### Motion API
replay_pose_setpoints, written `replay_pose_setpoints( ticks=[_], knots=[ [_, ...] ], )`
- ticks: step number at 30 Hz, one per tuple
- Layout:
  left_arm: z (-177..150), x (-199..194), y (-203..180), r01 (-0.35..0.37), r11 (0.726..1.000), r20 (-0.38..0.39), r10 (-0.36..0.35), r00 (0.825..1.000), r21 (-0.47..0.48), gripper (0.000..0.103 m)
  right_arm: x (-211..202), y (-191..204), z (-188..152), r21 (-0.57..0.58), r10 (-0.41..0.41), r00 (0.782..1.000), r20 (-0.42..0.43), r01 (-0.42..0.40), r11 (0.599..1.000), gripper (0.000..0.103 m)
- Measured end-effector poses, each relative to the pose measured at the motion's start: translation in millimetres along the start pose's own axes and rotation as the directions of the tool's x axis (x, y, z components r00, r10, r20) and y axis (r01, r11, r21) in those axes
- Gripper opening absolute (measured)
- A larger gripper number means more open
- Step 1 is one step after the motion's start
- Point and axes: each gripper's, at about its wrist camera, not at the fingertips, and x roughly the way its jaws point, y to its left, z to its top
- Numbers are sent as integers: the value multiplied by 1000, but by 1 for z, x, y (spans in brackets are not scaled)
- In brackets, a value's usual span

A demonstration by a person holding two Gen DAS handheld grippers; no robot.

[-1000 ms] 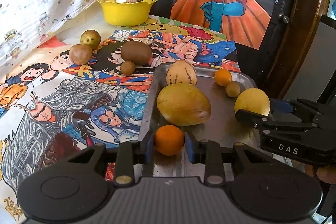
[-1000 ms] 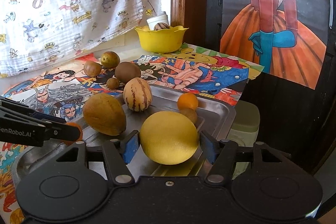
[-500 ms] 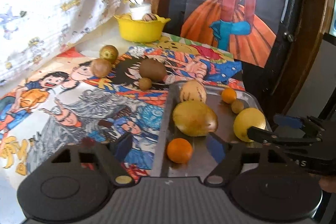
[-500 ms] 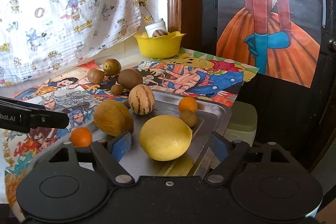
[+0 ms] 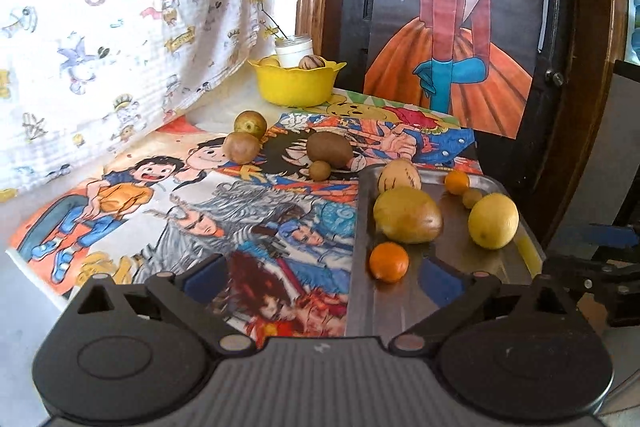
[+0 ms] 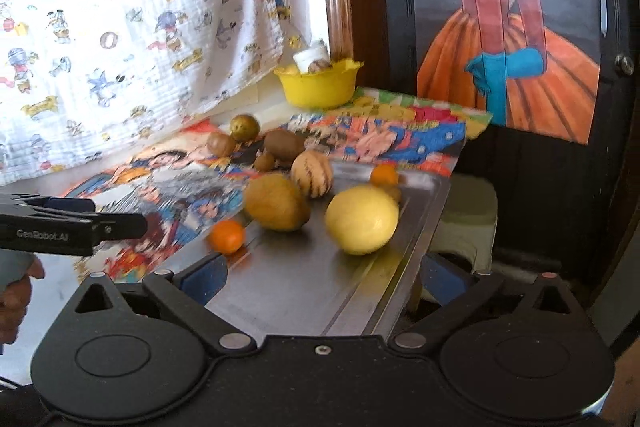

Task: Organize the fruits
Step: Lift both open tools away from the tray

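Cartoon-print bench cloth (image 5: pixel 168 187), left to right: four brown fruits (image 5: pixel 329 149) loose at 11 o'clock; steel tray (image 5: pixel 362 291) at 2 o'clock carrying mango (image 5: pixel 407 214), orange (image 5: pixel 389 262) and lemon (image 5: pixel 493 221). Your left gripper (image 5: pixel 320 277) and right gripper (image 6: pixel 322 277) are both spreading, released, nothing between the jaws.

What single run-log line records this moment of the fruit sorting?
left claw: opening, empty | right claw: opening, empty | orange, lemon: on metal tray | kiwi: off tray
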Motion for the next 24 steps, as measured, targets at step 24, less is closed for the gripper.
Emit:
replay_pose_setpoints(
  ticks=[24],
  knots=[
    [-27,-30,54,-114,988,-64,108,992,-105,102,-16,52,0,85,279,930,-240,-266,960,102]
  ],
)
